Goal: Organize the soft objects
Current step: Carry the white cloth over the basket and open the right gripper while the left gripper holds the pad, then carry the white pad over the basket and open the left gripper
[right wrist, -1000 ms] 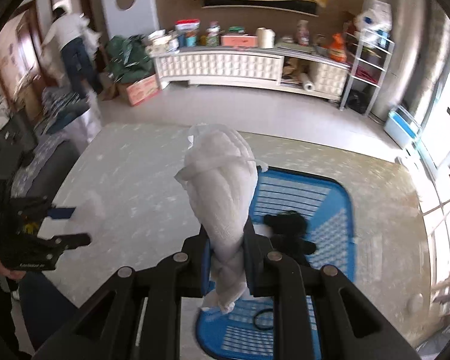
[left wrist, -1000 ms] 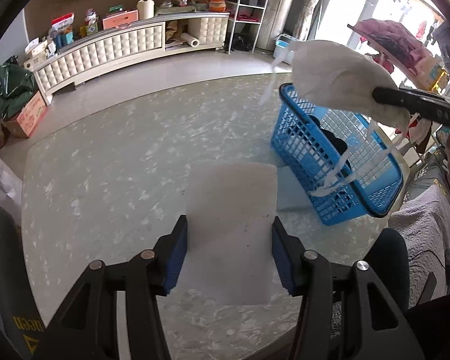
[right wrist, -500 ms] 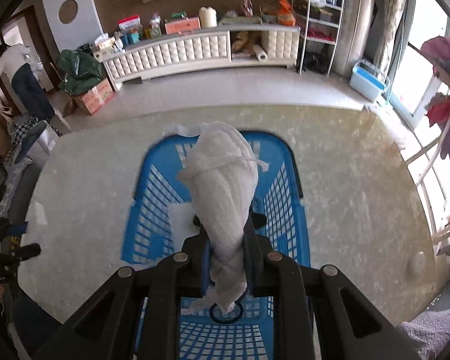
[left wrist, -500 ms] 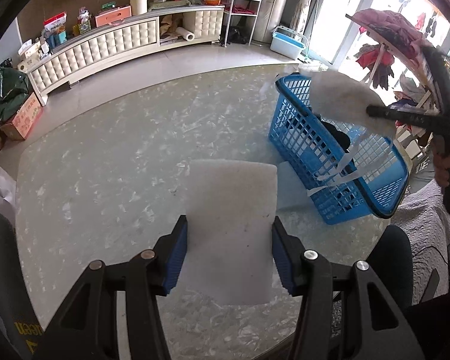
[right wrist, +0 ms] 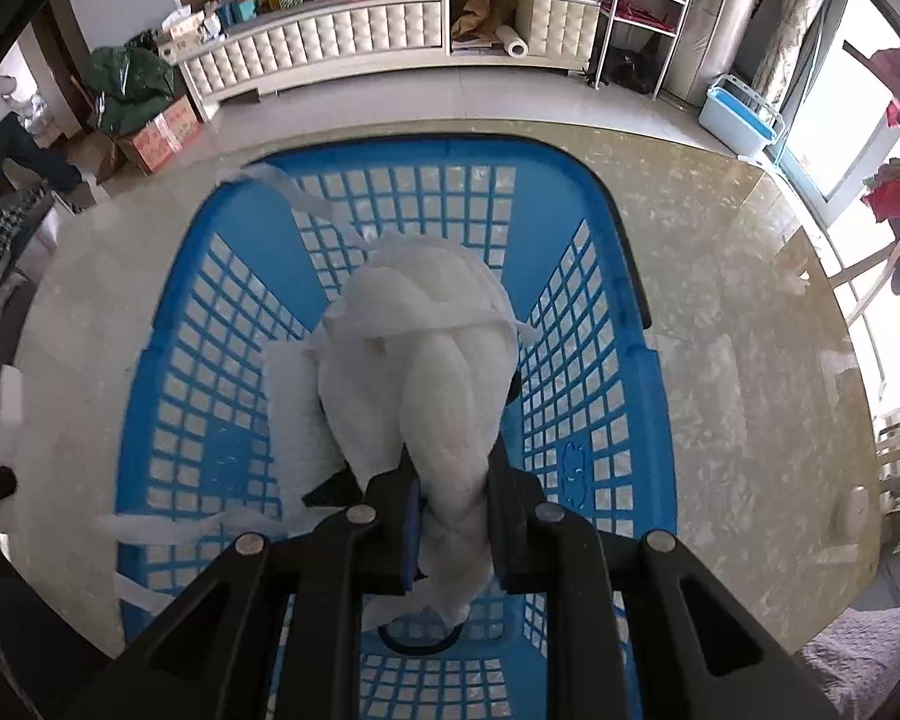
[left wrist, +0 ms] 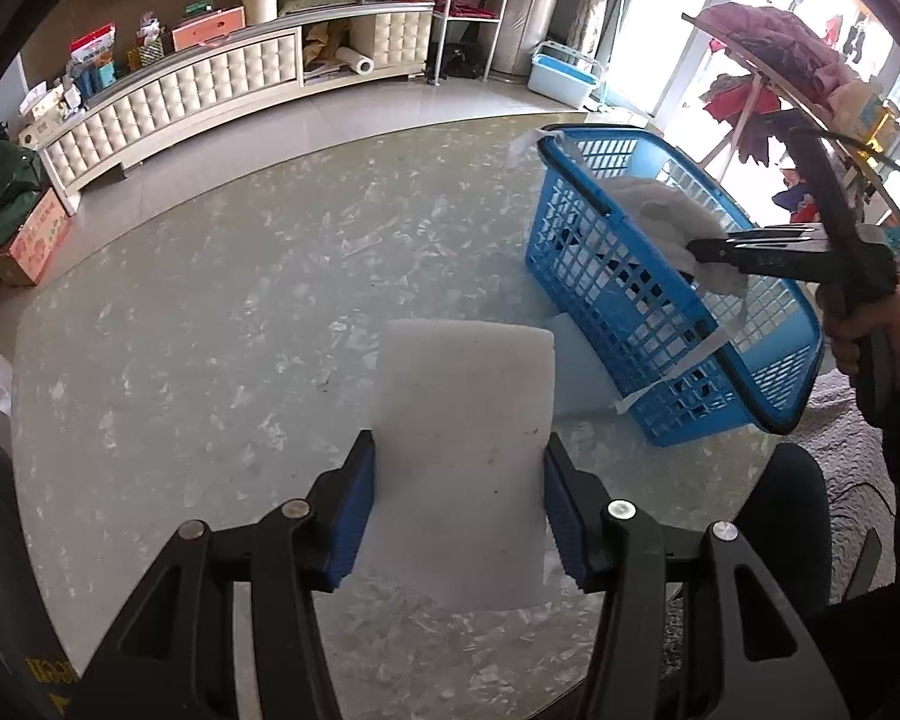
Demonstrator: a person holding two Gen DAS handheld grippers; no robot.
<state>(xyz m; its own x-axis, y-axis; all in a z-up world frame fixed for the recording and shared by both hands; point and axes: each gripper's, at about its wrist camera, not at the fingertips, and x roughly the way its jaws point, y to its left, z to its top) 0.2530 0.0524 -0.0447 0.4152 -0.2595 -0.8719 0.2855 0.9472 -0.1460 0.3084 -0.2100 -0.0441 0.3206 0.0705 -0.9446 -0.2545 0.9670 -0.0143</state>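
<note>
The left claw point(left wrist: 459, 510) grips a flat white foam sheet point(left wrist: 462, 420) between its blue pads, low centre of the left wrist view, above the marbled counter point(left wrist: 210, 312). The right claw point(right wrist: 453, 525) is clamped narrow on a bunched white cloth point(right wrist: 420, 360), which hangs inside the blue plastic basket point(right wrist: 210, 276) at mid frame. One cloth strip drapes over the basket's far rim, upper left. The basket stands on the counter, right of the foam sheet.

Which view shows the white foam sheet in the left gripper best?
The left wrist view: the white foam sheet fills its centre, held flat between the left gripper pads above the table. The right wrist view catches only a sliver at its left edge.
</note>
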